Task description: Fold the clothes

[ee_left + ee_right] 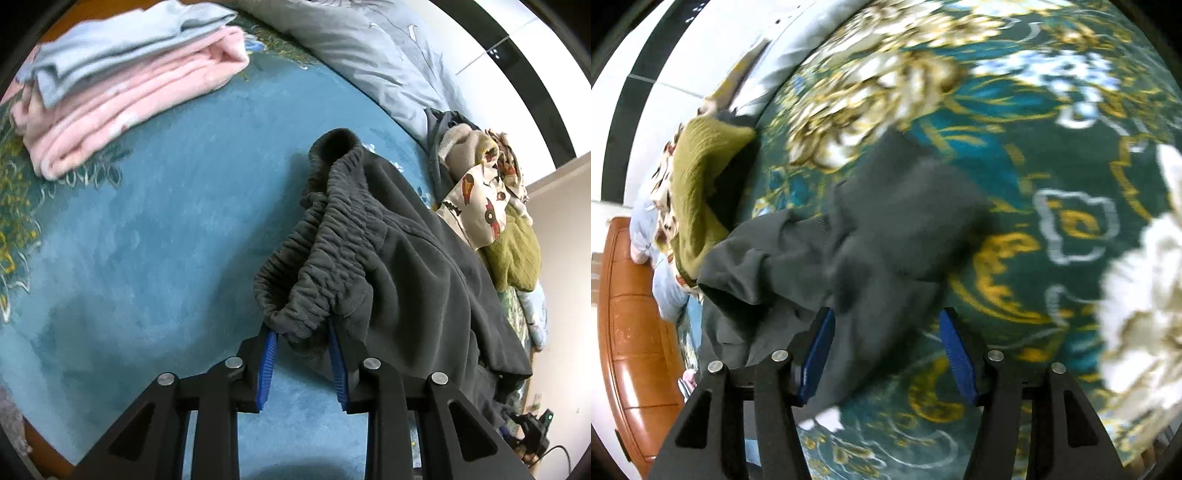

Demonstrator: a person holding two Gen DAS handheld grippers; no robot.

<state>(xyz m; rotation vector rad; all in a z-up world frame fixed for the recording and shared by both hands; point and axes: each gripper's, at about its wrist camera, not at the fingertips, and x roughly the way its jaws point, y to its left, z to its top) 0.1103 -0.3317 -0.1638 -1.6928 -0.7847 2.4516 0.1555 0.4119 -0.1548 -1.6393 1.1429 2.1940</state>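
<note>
Dark grey pants (388, 251) with a gathered elastic waistband lie on a teal floral carpet (147, 240). My left gripper (301, 334) is shut on the waistband, with bunched cloth between its blue pads (271, 350). In the right wrist view the same dark grey pants (886, 229) spread across the carpet (1052, 184). My right gripper (886, 332) is open just above the cloth, its blue pads (818, 350) wide apart, and holds nothing. The view is motion-blurred.
A folded pink blanket (122, 103) with a light blue garment (122, 40) on top lies at the far left. A heap of unfolded clothes, olive knit (513, 254) and patterned cream (476, 206), sits at right beside grey bedding (369, 55). A brown leather bench (631, 332) stands at left.
</note>
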